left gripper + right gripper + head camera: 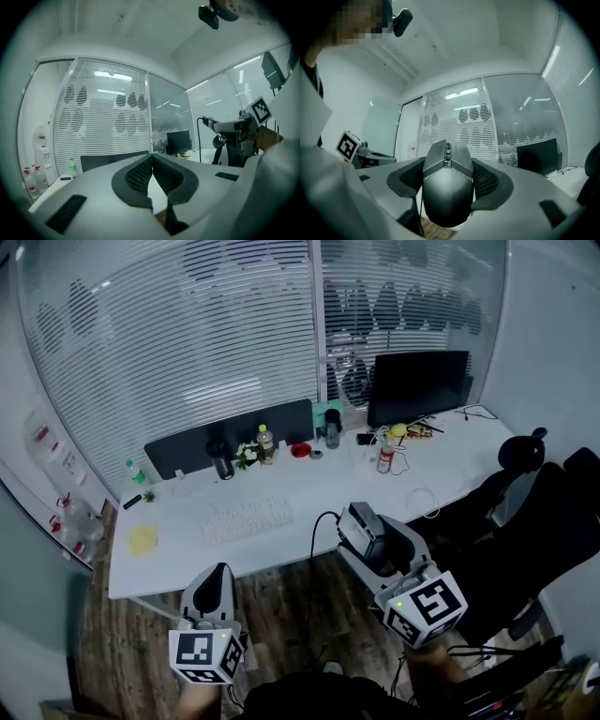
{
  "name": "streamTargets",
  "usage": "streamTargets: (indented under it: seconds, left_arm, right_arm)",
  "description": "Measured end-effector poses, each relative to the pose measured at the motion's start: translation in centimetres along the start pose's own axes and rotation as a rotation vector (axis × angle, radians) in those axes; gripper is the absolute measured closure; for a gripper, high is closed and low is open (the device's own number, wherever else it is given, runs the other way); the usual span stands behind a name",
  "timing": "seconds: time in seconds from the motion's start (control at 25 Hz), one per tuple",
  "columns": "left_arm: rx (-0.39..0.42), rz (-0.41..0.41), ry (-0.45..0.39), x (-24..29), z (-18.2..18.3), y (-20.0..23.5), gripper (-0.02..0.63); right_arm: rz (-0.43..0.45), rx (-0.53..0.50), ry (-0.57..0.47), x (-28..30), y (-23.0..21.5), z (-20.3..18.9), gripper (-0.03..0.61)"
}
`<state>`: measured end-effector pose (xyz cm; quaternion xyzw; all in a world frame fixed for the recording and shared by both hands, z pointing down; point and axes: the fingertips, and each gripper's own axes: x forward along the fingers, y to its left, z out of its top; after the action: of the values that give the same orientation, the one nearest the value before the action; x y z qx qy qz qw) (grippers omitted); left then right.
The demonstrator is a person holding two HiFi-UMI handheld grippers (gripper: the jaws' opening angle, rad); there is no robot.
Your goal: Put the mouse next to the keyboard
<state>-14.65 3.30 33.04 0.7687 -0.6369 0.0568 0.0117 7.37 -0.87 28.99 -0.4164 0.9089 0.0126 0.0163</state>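
1. The person is carrying the mouse [447, 185] toward the desk [309, 486]; this looks like the carrying step, and the mouse is not yet put down
2. The right gripper [362, 532] is pinching the mouse by its two sides, up in the air near the front edge of the desk, a bit to the right of the keyboard [248, 519]
3. The left gripper [221, 572] is hanging lower on the left, with its jaws pressed together and nothing in them
4. Next, the right gripper probably needs to go over the desk, come down on the bare spot just beside the keyboard, and let go gently
5. The mouse is looking dark grey and smooth, with a wheel in a strip down its middle, and a black cord [315, 535] is hanging from it; the cord might catch on the desk edge
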Motion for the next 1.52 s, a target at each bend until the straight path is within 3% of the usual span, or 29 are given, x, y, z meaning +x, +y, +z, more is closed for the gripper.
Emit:
streamTargets:
  seconds: [0.48,1.08,1.52]
  left_arm:
    - [0.018,0.021,0.006,7.0,-1.3,-0.2,0.584]
    - [0.008,-0.082,-0.004,20.2,0.0,8.0,0.584]
    - [-0.006,-0.118,0.02,26.3,-0.2,11.6,0.584]
  right_arm:
    - [-0.003,-0.013,-0.008,3.8,-5.5,-2.0,0.282]
    - [-0.111,-0.043,0.03,17.4,-9.3,-1.6,0.283]
    - [-0.164,-0.024,0.078,23.8,-11.7,-3.0,0.284]
